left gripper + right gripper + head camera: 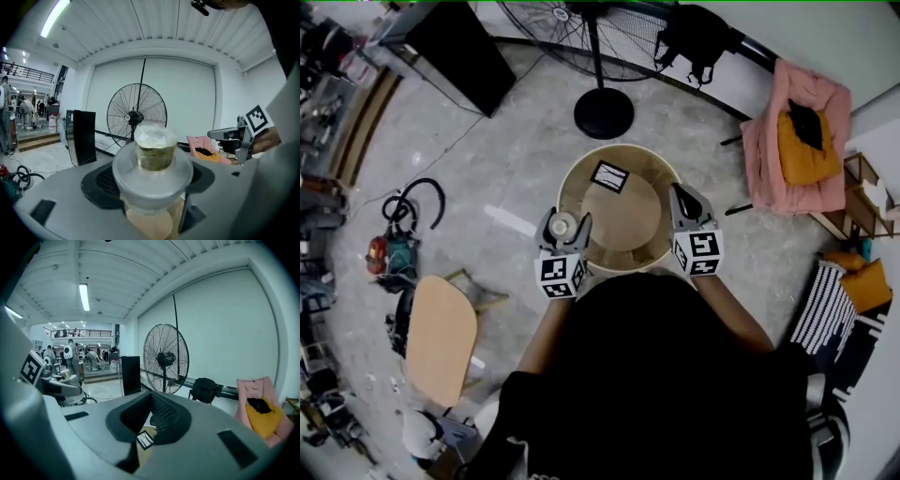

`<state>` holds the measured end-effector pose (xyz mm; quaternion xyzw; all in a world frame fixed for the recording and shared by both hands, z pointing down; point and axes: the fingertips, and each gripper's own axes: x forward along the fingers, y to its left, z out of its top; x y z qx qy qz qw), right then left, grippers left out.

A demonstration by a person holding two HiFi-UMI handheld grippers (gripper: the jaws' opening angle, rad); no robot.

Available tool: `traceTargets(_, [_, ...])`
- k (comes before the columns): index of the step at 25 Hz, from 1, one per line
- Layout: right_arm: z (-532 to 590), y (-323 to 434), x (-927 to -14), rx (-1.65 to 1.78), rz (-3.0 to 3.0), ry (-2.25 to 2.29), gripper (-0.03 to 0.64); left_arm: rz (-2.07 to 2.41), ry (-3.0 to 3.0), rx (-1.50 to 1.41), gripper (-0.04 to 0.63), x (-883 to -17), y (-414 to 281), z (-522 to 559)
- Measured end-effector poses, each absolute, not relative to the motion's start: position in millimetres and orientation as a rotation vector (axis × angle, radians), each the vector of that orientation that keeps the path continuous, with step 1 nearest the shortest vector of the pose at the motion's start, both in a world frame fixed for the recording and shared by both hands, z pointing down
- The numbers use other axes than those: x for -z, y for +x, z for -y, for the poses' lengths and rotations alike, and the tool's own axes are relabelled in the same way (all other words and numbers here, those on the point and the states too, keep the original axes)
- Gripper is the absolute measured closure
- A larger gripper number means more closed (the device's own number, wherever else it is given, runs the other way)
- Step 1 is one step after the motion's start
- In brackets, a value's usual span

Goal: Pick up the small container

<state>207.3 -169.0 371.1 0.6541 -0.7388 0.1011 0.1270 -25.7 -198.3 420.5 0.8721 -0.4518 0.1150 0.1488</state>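
The small container (154,149) is a clear cup with a pale lid and olive-brown contents. My left gripper (153,187) is shut on it, holding it upright above the left rim of the round wooden table (623,246). From the head view the container (563,225) shows its lid between the left gripper's (565,228) fingers. My right gripper (686,204) hovers over the table's right rim, shut and empty. In its own view the right gripper's (151,423) black pads meet. A black-framed marker card (609,175) lies on the table's far side.
A big floor fan (602,56) stands just beyond the table, with a black cabinet (461,54) to its left. A pink-draped chair (802,141) is at the right. A wooden chair (441,337) and cables (412,202) lie on the floor at left.
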Motion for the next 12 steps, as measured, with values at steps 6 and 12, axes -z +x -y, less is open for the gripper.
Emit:
traceTargets(6, [165.8,197.4,-370.7,-0.300,2.133,1.915,0.595,1.266,2.530,-0.309,0.236,-416.8,-32.2,203.8])
traceTargets(12, [168.7,185.5,-369.5,-0.295,2.132,1.908,0.595,1.238,2.558,-0.308,0.236,-415.5,-39.4,208.6])
